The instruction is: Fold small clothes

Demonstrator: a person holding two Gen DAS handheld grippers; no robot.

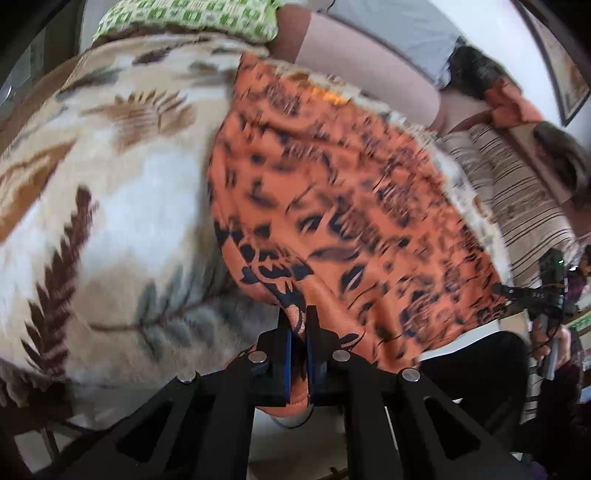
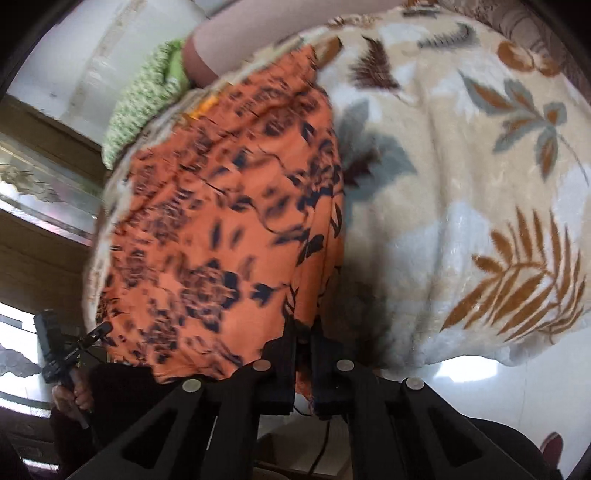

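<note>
An orange garment with a dark floral print (image 1: 351,206) lies stretched over a cream blanket with leaf patterns (image 1: 110,206). My left gripper (image 1: 299,321) is shut on the garment's near left corner. In the right wrist view the same garment (image 2: 221,229) spreads left of centre, and my right gripper (image 2: 303,332) is shut on its near right corner. Each view shows the other gripper at the garment's far near corner: the right gripper (image 1: 546,295) and the left gripper (image 2: 62,350). Both views are motion-blurred.
A green patterned pillow (image 1: 192,18) and a pale pink bolster (image 1: 369,70) lie at the bed's far end. A striped cloth (image 1: 517,199) is at the right. A wooden window frame (image 2: 40,184) stands left of the bed. White floor (image 2: 480,387) shows below the blanket's edge.
</note>
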